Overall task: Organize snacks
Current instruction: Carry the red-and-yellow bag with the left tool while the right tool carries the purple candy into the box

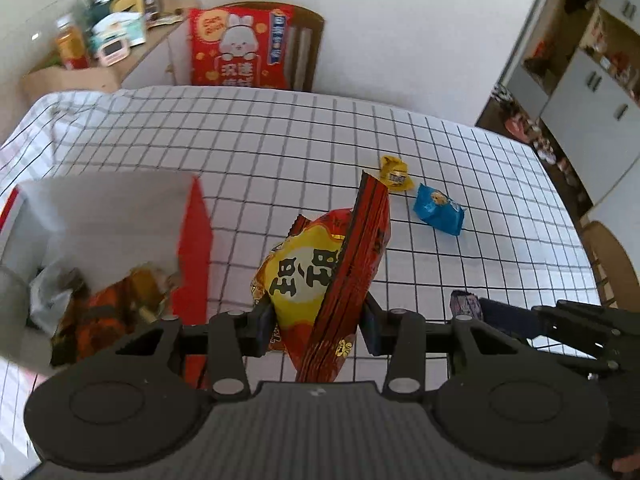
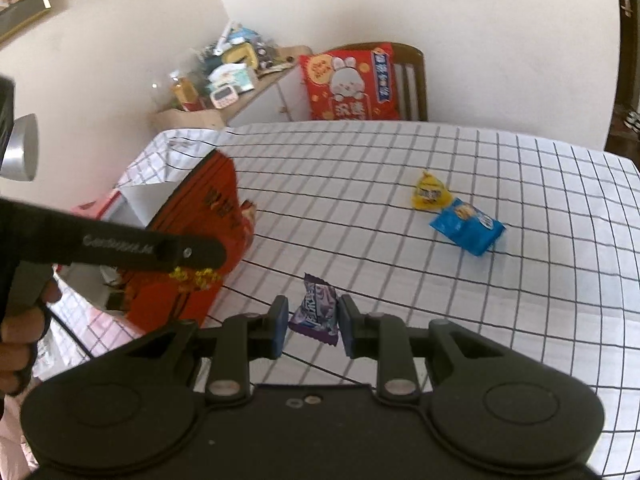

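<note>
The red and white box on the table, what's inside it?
Inside the red and white box, crumpled snack wrappers show, orange, brown and clear. Its white wall and the left tool hide the rest.

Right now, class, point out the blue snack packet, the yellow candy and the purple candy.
blue snack packet [image 2: 466, 229]: right wrist view, middle of its front.
yellow candy [image 2: 430, 194]: right wrist view, centre of the wrapper.
purple candy [image 2: 316, 310]: right wrist view, wrapper's middle, between the fingers.

The bench [image 2: 400, 184] is covered by a white cloth with a black grid. A small yellow packet [image 2: 430, 193] and a blue packet [image 2: 466, 227] lie on it just beside each other, and an open red-and-white box [image 1: 120, 216] stands near its left edge.
</note>
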